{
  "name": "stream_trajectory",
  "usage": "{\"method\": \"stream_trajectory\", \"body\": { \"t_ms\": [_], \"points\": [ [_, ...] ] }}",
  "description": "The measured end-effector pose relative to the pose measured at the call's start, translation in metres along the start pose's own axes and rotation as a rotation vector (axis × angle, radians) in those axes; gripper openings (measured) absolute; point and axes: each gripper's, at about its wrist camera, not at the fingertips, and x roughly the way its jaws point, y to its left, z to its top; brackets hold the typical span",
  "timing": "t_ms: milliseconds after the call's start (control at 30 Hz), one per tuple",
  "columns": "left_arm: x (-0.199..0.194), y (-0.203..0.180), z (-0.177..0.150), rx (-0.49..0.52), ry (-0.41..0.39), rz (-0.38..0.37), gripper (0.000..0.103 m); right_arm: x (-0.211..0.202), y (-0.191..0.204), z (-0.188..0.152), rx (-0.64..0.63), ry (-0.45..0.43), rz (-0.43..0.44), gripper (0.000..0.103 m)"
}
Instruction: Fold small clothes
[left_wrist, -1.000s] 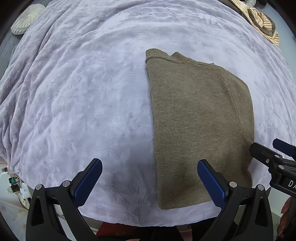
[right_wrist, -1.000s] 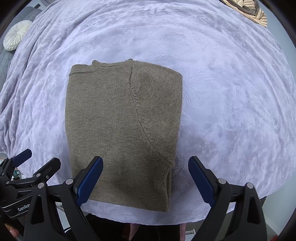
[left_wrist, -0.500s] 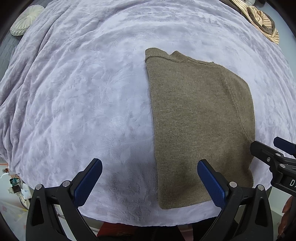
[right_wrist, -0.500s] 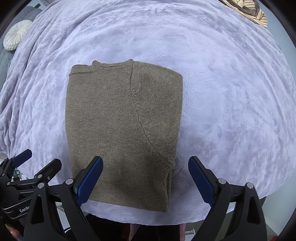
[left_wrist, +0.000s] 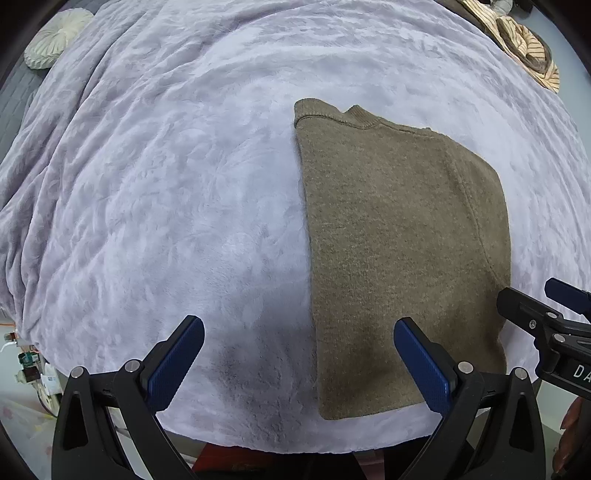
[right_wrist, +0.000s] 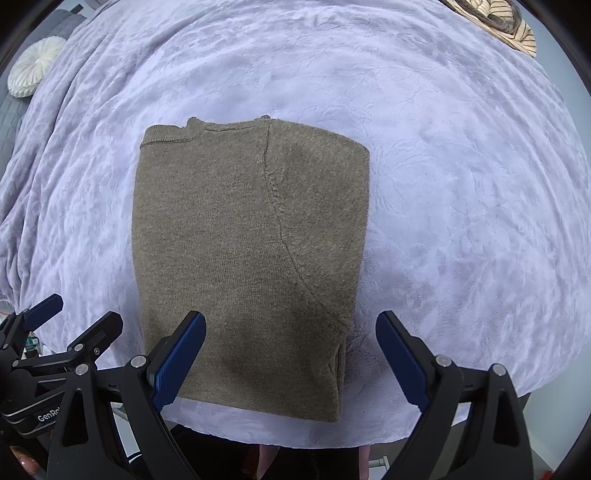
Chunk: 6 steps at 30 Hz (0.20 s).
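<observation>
Sweater (left_wrist: 399, 251), olive knit and folded into a rectangle, lies flat on the lilac blanket (left_wrist: 166, 206) of the bed in the left wrist view, collar at the far end. The left gripper (left_wrist: 299, 365) hangs over the near edge, jaws wide apart and empty, its right finger above the sweater's near corner. A round cushion (left_wrist: 55, 37) sits far left.

In the right wrist view the sweater (right_wrist: 251, 251) is centred, and the right gripper (right_wrist: 291, 362) hangs over its near right corner, jaws wide apart, holding nothing.
</observation>
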Motion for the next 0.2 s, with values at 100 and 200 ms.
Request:
{"method": "stream_trajectory", "body": {
  "t_ms": [100,200],
  "points": [
    [-0.0006,-0.0016,-0.0014,0.001,-0.008,0.009,0.103,0.0008,0.0006,-0.0001,0.001,0.000,0.000,0.095],
    [-0.0007,-0.0032,-0.0022,0.000,-0.008,0.011,0.103,0.0014,0.0007,0.0002,-0.001,0.002,-0.003,0.095]
  ]
}}
